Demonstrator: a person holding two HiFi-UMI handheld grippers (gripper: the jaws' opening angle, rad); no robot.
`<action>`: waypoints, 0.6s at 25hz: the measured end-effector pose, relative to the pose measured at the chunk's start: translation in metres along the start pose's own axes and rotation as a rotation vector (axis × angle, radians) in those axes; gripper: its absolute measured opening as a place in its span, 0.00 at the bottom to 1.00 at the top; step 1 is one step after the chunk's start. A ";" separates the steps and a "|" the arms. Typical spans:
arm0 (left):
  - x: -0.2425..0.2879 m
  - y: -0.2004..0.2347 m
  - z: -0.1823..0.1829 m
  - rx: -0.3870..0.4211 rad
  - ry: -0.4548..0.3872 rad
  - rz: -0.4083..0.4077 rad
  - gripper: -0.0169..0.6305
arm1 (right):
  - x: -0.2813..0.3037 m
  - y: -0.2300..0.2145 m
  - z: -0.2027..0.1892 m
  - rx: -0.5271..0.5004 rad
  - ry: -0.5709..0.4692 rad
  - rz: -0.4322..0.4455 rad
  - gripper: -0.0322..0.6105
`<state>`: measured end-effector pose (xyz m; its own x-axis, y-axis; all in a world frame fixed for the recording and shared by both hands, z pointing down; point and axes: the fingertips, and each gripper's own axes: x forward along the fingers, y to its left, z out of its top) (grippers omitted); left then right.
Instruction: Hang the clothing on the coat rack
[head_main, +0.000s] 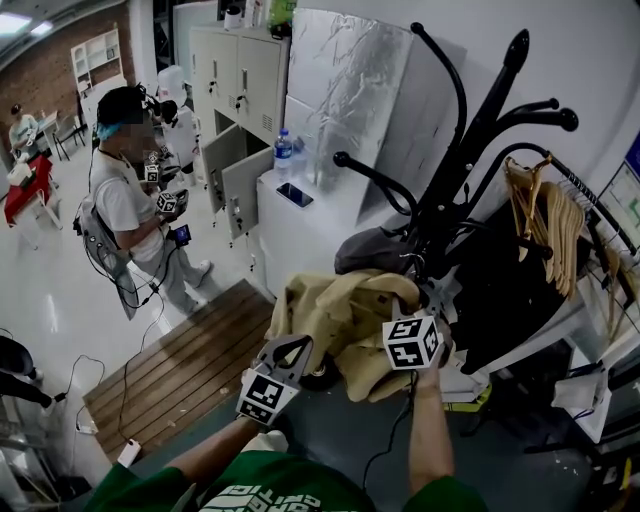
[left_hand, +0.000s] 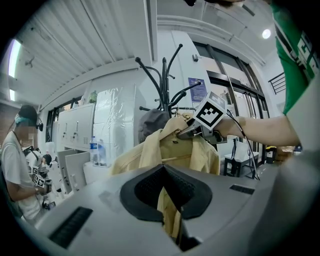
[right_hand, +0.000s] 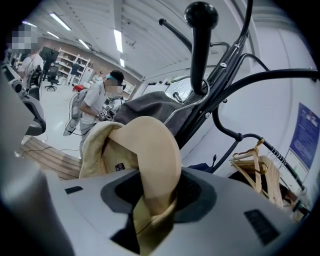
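Observation:
A tan jacket hangs between my two grippers, just in front of the black coat rack. My left gripper is shut on the jacket's lower fabric, which runs down between its jaws in the left gripper view. My right gripper is shut on the collar, which folds over into its jaws. In the right gripper view a knobbed hook of the rack rises just above and beyond the collar. The left gripper view shows the right gripper holding the jacket up by its collar.
A grey garment hangs on the rack behind the jacket. Wooden hangers hang on a rail to the right. A white cabinet with a water bottle stands at the left of the rack. Another person stands by a wooden platform.

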<state>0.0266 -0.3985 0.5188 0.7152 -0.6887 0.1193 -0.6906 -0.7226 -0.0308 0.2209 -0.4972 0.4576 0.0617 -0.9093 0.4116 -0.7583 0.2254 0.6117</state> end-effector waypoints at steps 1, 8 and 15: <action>0.001 -0.001 0.000 0.000 0.000 -0.003 0.03 | 0.001 0.000 0.000 -0.003 0.001 -0.002 0.31; -0.002 -0.005 0.002 0.004 0.002 -0.006 0.03 | -0.010 0.003 0.002 0.034 -0.002 0.041 0.34; -0.007 -0.018 0.004 0.018 0.000 -0.014 0.03 | -0.049 -0.004 -0.004 0.090 -0.044 0.017 0.36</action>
<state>0.0346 -0.3813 0.5147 0.7249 -0.6783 0.1198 -0.6784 -0.7332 -0.0467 0.2234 -0.4521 0.4379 0.0211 -0.9205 0.3902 -0.8147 0.2105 0.5404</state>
